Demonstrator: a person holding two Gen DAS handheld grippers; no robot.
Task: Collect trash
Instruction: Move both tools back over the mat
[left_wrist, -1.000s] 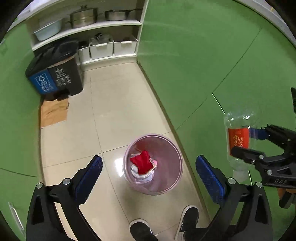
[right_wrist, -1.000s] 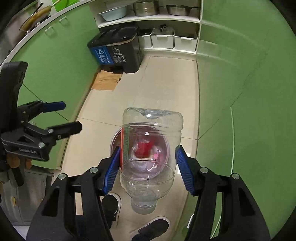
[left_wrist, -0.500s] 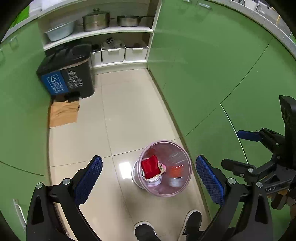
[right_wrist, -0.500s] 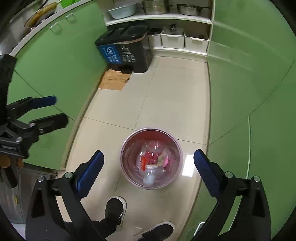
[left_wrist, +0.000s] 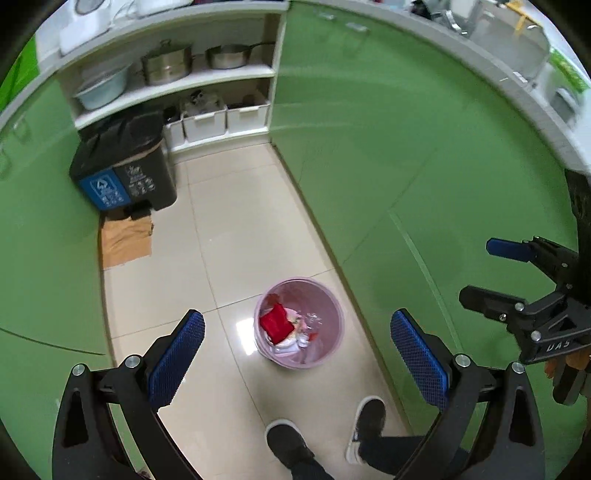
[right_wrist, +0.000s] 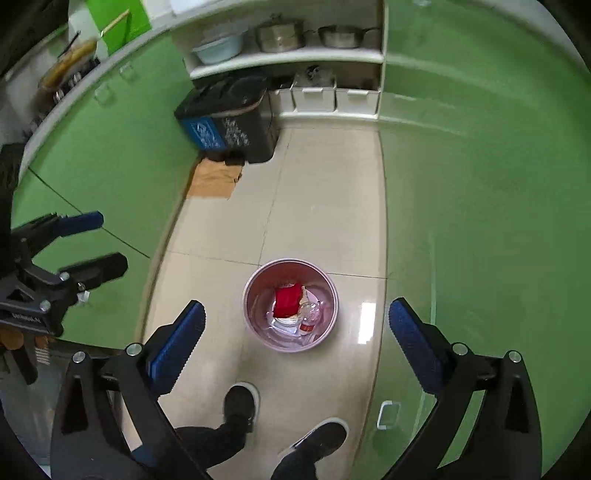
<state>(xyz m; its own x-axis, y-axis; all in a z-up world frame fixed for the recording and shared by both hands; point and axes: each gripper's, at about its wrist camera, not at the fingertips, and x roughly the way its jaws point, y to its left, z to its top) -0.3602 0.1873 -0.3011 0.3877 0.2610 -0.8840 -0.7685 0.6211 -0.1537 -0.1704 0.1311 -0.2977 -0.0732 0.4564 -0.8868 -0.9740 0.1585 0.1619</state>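
Below you, the pink translucent bin (right_wrist: 290, 305) stands upright on the tiled floor. Inside it lie a red packet (right_wrist: 287, 302), a clear plastic bottle (right_wrist: 310, 313) on its side with a red label, and pale scraps.

A narrow home kitchen. Green cabinet fronts (left_wrist: 388, 155) line both sides of a pale tiled floor (left_wrist: 240, 229), flanking the fingers. Far ahead of the fingertips, white open shelves (left_wrist: 207, 79) hold a lidded steel pot (left_wrist: 168, 64), a pan (left_wrist: 229, 55) and a basin (left_wrist: 99, 94), with white storage bins (left_wrist: 225, 118) beneath. A dark sorting bin (left_wrist: 125, 162) stands ahead to the left; a small pink wastebasket (left_wrist: 299, 328) sits between the fingers.
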